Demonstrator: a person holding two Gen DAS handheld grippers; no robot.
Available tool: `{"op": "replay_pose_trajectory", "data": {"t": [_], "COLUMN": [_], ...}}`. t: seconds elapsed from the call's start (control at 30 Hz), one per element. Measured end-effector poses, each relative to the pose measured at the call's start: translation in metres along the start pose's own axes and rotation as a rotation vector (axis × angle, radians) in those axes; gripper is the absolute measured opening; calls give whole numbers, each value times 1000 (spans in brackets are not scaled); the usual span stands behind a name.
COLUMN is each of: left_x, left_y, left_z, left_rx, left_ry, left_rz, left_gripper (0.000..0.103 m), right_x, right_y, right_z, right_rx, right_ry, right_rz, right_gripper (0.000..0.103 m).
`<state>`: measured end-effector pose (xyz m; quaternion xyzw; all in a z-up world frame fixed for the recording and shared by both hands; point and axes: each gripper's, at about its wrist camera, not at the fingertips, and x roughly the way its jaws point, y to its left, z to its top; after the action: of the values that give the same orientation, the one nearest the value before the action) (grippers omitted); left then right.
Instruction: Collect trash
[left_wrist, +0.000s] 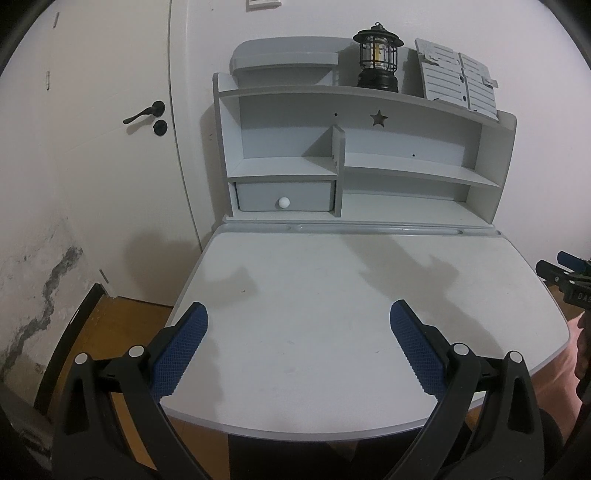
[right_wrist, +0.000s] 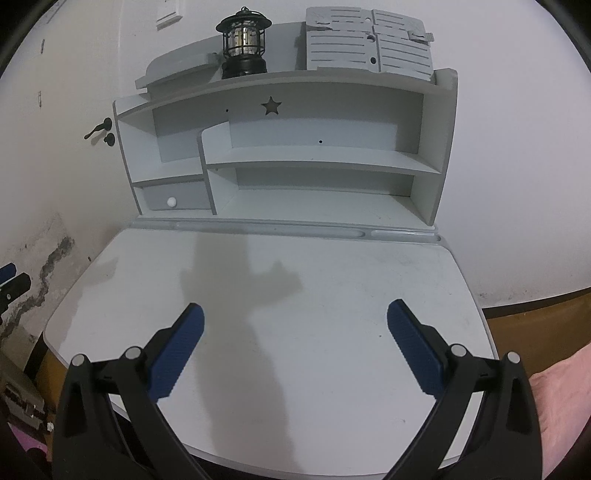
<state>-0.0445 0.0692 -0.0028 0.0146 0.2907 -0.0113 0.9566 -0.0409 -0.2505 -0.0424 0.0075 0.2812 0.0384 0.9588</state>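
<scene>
My left gripper is open and empty above the front of the white desk. My right gripper is open and empty above the same desk. The right gripper also shows at the right edge of the left wrist view. The left gripper's tip shows at the left edge of the right wrist view. No trash item shows on the desk in either view.
A grey hutch with shelves and a small drawer stands at the back of the desk. A black lantern and a grey slatted board sit on top. A white door is at the left, above wooden floor.
</scene>
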Motion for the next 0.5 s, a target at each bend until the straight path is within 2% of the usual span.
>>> {"op": "replay_pose_trajectory", "data": {"t": [0.5], "left_x": [-4], "left_y": [-5], "left_z": [-2], "left_rx": [8], "left_ry": [-3], "left_rz": [-7], "left_gripper": [96], "right_x": [-2], "right_y": [-1], "right_z": [0], "right_rx": [3], "right_ry": [-2], "right_rz": [2], "right_gripper": [96]}}
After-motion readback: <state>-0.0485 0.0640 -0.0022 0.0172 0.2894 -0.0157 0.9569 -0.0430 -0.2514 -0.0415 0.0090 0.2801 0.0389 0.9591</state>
